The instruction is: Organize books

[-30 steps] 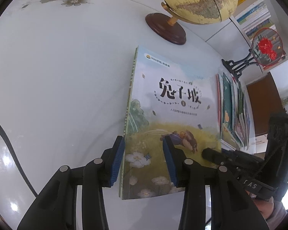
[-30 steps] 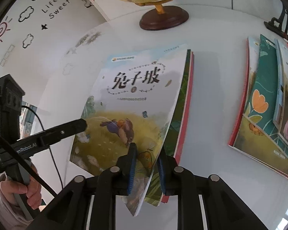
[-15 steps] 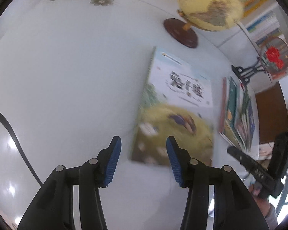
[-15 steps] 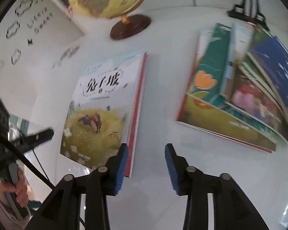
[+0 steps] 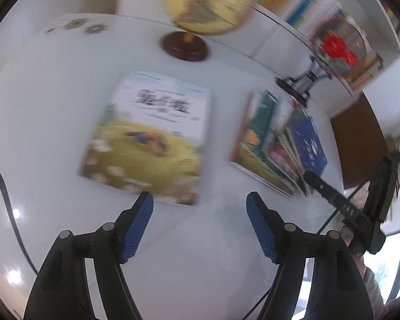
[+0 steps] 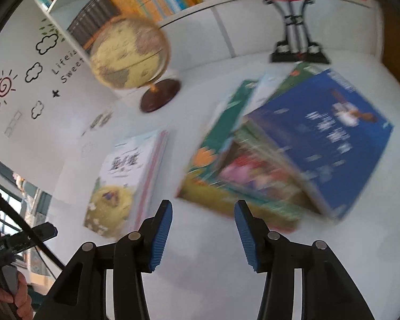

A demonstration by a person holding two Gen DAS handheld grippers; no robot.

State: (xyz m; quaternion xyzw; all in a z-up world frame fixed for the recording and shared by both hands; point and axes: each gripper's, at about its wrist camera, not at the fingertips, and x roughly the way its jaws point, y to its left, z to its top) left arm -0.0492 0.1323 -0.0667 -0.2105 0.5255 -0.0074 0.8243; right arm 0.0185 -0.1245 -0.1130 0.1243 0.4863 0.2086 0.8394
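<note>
A: So, both hands have just let go. A second ago the left gripper (image 5: 200,202) and the right gripper (image 6: 203,210) each pinched the near edge of the picture book with the yellow meadow cover (image 5: 149,136); now both have pulled back and nothing sits between their blue pads.

B: And the jaws?

A: Both are opening, the left one wider than the right. Neither touches a book.

B: Where is that book now?

A: Flat on the white glossy tabletop (image 5: 53,122), on top of a small neat stack; in the right wrist view a pink edge shows under it (image 6: 149,176). It lies in front of the yellow globe on its dark wooden base (image 5: 185,46).

B: What about the rest?

A: The fanned, untidy pile of picture books with the blue cover on top (image 6: 320,138) lies to the right, well apart from the neat stack, by the black stand of a round red-flowered ornament (image 5: 336,45). I judge one placement done, and that pile is the likely next source.
</note>
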